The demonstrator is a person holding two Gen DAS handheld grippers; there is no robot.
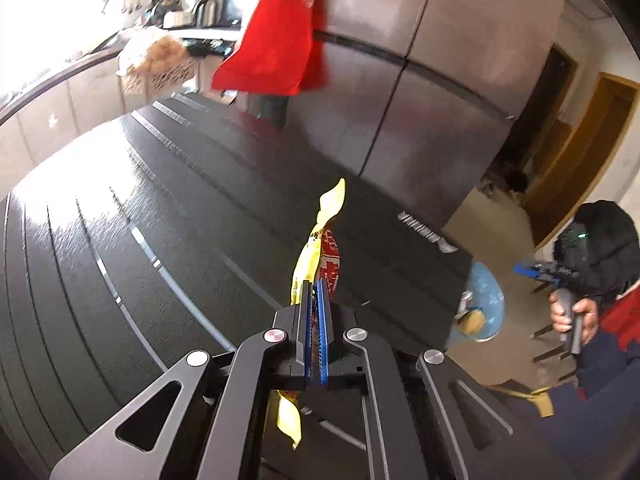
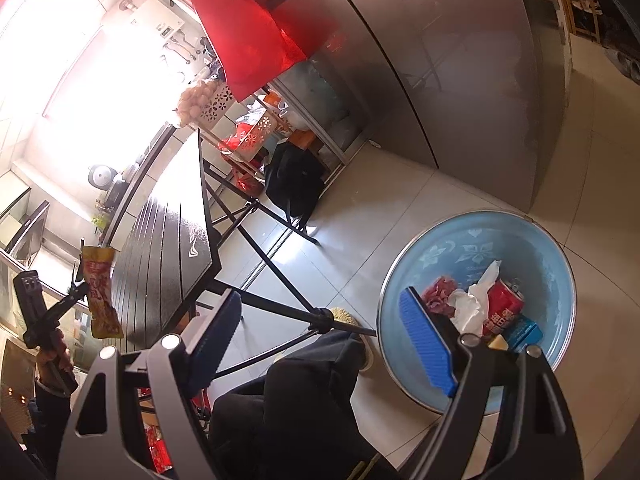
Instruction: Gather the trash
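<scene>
The snack wrapper (image 2: 102,292) hangs above the table (image 2: 168,248), left of the basin (image 2: 556,280) on the floor. A can (image 2: 502,308), tissue (image 2: 476,300) and other scraps lie in the basin.

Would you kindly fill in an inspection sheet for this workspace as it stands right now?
Surface: dark slatted table, bare where visible.
Job's things: yellow snack wrapper clamped in the left tongs, held clear of the table; blue basin on the tiled floor, holding a red can, white tissue and pink scrap.
Clutter: black bag on the floor beyond the table.
Grippers: left tongs shut on the wrapper; right tongs open, empty, over the basin's near rim.
Cables: nothing seen.
Surroundings: steel fridge, red bag hanging, kitchen counter, bright window.
</scene>
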